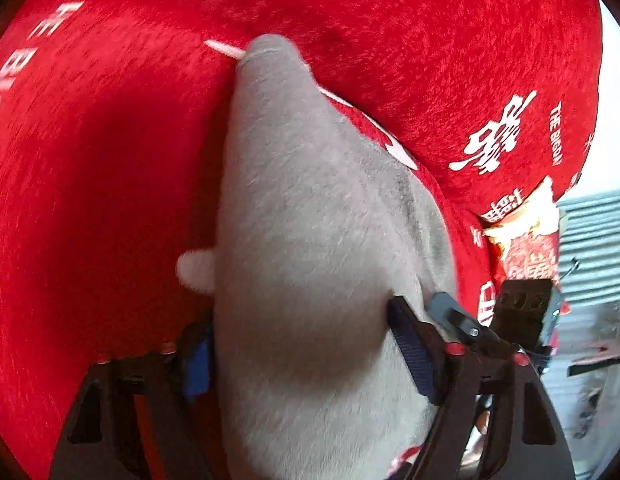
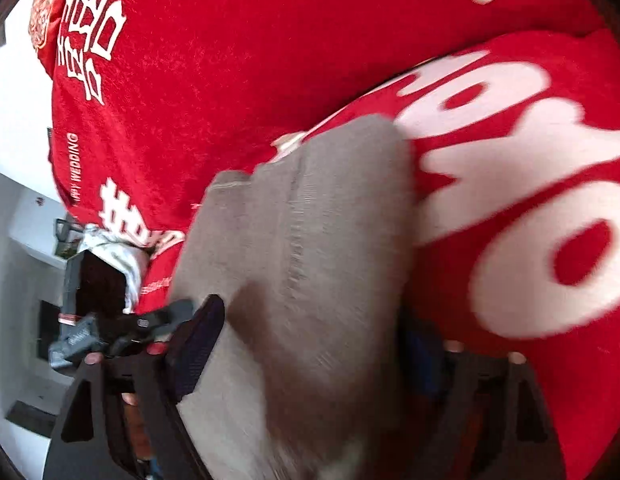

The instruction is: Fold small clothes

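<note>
A small grey fleece garment (image 1: 310, 200) rises up the middle of the left wrist view from between my left gripper's fingers. Its narrow end lies on a red cloth (image 1: 110, 140) printed with white letters. The left gripper (image 1: 306, 356) is shut on the garment, with fleece bulging between the blue pads (image 1: 414, 356). In the right wrist view the same grey garment (image 2: 322, 208) fills the gap of my right gripper (image 2: 310, 344), which is also shut on it. A stitched seam runs along the cloth there. The right-hand finger is mostly hidden by fleece.
The red cloth (image 2: 230, 60) covers nearly the whole surface, and a fold with large white lettering (image 2: 530, 200) lies to the right. A red and gold patterned packet (image 1: 526, 248) sits at the cloth's edge. Black and grey hardware (image 2: 94, 292) shows beside the left finger. Pale floor (image 2: 26, 280) lies beyond.
</note>
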{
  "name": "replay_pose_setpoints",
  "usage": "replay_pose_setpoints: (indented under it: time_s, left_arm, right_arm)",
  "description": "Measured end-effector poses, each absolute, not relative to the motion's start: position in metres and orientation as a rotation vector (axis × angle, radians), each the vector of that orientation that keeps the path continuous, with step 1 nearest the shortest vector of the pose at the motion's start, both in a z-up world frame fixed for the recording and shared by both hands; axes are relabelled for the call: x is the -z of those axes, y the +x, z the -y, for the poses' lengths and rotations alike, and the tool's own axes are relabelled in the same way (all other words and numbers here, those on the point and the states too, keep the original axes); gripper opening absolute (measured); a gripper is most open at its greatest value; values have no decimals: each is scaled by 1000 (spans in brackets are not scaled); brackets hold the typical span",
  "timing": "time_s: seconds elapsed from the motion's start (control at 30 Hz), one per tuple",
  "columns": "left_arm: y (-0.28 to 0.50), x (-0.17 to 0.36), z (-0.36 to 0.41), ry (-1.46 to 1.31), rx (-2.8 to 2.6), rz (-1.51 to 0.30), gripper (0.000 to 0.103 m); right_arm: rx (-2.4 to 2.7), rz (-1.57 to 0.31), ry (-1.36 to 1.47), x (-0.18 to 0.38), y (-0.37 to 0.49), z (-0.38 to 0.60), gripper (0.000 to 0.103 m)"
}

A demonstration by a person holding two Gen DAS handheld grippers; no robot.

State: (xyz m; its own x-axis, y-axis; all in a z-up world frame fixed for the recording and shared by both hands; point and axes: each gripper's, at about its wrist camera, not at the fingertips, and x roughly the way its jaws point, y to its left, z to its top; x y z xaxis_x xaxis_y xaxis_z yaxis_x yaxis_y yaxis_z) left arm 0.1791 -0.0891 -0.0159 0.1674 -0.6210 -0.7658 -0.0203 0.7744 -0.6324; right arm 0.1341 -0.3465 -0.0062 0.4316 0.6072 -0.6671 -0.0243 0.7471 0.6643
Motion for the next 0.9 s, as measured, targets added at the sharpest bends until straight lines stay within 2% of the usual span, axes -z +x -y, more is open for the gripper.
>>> replay_pose_setpoints:
  time_s: [0.03,0.13,0.33,0.9]
  left_arm:
    - [181,14,95,-537,453,-1344,64]
    - [174,2,106,-435,445,-1286,53]
    - [152,-20,116,-338,432,-1217,47]
    - [93,-47,90,-273,416,-1152,47]
  right_arm:
    - [-428,-1084,604,8,137,338,51]
    - [-416,-1078,557,4,136,326,46]
    - [-377,-1036,481,-13,116,314,44]
    - [-345,-1035,396,-36,67,284,44]
